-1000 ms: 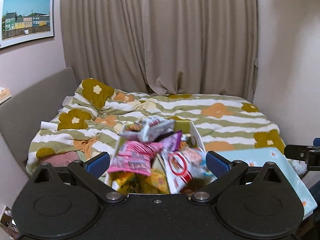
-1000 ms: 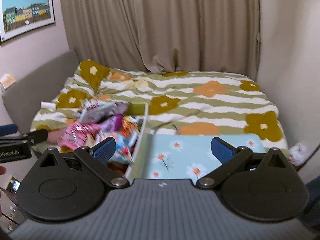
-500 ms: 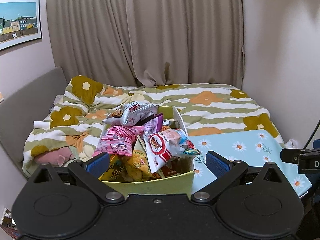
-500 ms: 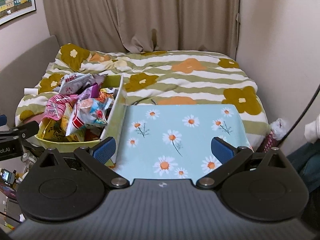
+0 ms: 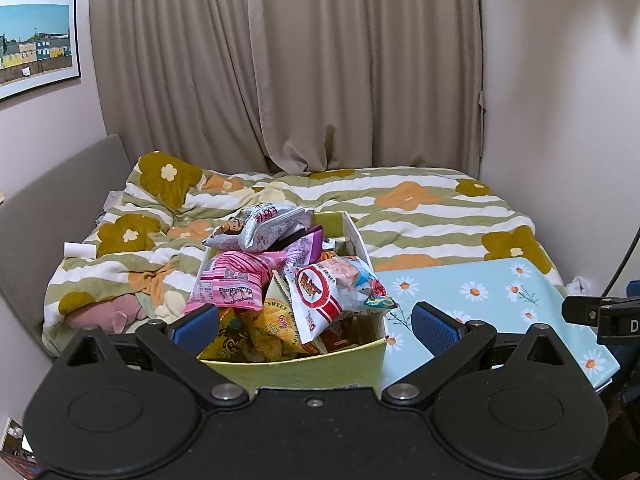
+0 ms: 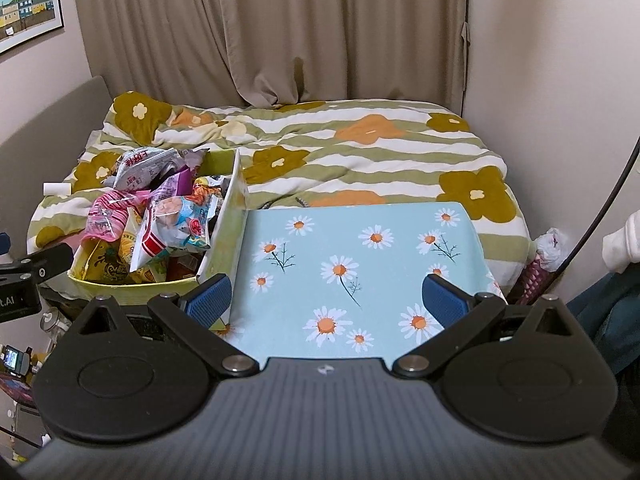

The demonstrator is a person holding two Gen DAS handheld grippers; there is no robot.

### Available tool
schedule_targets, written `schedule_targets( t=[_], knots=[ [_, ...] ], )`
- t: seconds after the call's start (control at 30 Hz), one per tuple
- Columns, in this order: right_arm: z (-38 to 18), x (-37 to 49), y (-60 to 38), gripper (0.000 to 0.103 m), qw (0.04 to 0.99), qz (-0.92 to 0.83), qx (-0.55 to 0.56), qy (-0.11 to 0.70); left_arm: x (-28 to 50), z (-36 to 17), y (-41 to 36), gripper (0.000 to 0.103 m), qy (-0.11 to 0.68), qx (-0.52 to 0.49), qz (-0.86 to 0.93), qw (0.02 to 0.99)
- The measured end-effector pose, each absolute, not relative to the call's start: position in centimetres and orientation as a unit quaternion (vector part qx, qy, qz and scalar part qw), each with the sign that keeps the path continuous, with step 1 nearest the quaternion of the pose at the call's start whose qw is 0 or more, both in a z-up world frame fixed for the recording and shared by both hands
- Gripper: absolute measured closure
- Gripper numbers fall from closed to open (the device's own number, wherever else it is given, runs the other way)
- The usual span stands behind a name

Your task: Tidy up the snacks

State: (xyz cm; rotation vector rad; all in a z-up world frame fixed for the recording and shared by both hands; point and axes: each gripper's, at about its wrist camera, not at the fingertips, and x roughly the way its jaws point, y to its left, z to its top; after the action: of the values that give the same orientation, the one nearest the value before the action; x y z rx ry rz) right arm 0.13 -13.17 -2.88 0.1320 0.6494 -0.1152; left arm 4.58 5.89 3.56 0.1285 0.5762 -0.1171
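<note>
A yellow-green box (image 5: 304, 368) (image 6: 132, 286) sits at the near left of the bed, heaped with snack packets. On top lie a silver packet (image 5: 260, 232) (image 6: 140, 168), a pink packet (image 5: 230, 282) (image 6: 106, 216) and a white-and-red packet (image 5: 328, 292) (image 6: 168, 232). My left gripper (image 5: 314, 326) stands open just before the box, its blue pads (image 5: 196, 326) either side of the heap, holding nothing. My right gripper (image 6: 326, 302) is open above the near edge of a light-blue daisy-print board (image 6: 360, 248) (image 5: 492, 292), right of the box.
A striped flower-print duvet (image 5: 400, 208) (image 6: 360, 152) covers the bed. Beige curtains (image 5: 360, 72) hang behind, walls close in at right and left. A small white tube (image 5: 79, 250) lies at the bed's left edge. A black cable (image 6: 600, 216) and a sleeve (image 6: 622, 246) are at right.
Both views have pulled back and lifted over the last second. The box and the daisy board now show more fully in front of the grippers. Both grippers stay open.
</note>
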Motion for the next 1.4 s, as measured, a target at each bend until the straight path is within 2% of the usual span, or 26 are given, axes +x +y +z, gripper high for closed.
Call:
schedule_targets(
  t=[1.4],
  knots=[
    [-2.78,0.17,-12.74,0.0,0.944,-0.06,0.069,0.317,4.79,3.5,6.0,0.0,0.293,0.066,-0.052,0.952]
  ],
)
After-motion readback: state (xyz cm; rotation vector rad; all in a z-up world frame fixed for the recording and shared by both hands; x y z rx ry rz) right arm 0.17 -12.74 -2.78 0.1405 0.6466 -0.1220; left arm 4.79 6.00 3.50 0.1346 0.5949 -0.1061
